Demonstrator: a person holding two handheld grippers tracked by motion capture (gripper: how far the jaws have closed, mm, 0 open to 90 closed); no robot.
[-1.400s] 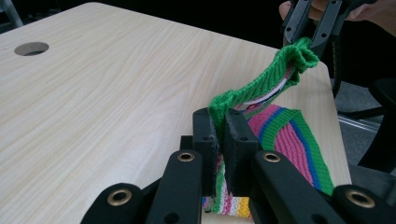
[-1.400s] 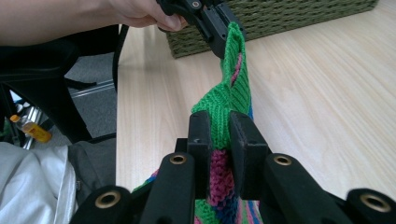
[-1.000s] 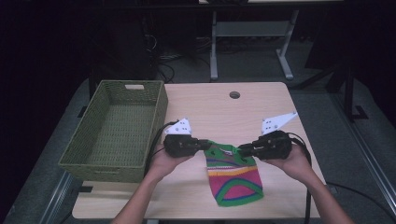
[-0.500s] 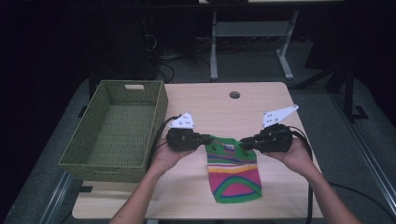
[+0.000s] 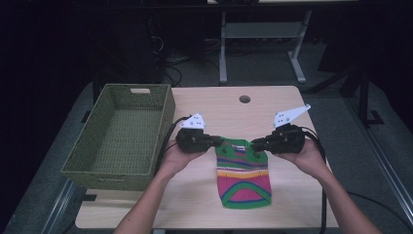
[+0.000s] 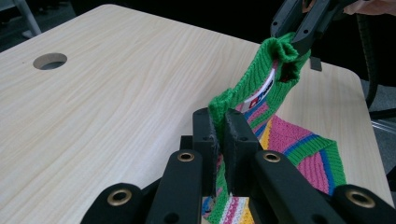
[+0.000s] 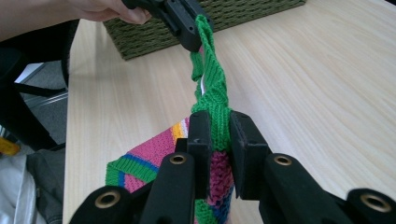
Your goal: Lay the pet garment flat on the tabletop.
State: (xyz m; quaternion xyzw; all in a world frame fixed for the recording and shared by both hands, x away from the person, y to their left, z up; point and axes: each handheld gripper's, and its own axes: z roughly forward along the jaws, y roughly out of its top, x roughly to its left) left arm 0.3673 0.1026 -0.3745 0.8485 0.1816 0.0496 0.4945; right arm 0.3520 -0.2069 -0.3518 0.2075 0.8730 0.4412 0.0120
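Both hands have carried the small knitted sweater (image 5: 243, 170) a little toward the far edge of the desk (image 5: 219, 105) since a second ago, and the two grippers now stand slightly farther from the near edge than they did. That sweater, striped in green, pink, yellow and blue with a green collar and a white label inside the neck, hangs stretched between the grippers by its shoulders, its lower part lying flat on the desk toward the near edge, about midway between the left and right edges. The left gripper (image 5: 218, 142) is clamped tight on the sweater's left shoulder; in the left gripper view its jaws press on the green knit (image 6: 243, 140), with the fabric running up to the other gripper beyond. The right gripper (image 5: 256, 144) is likewise closed hard on the right shoulder, the green edging (image 7: 212, 100) pinched between its jaws in the right gripper view. A green woven basket (image 5: 100, 161) sits along the left edge of the desk, just beside the left hand (image 5: 178, 158). A round cable hole (image 5: 244, 99) lies near the far edge.
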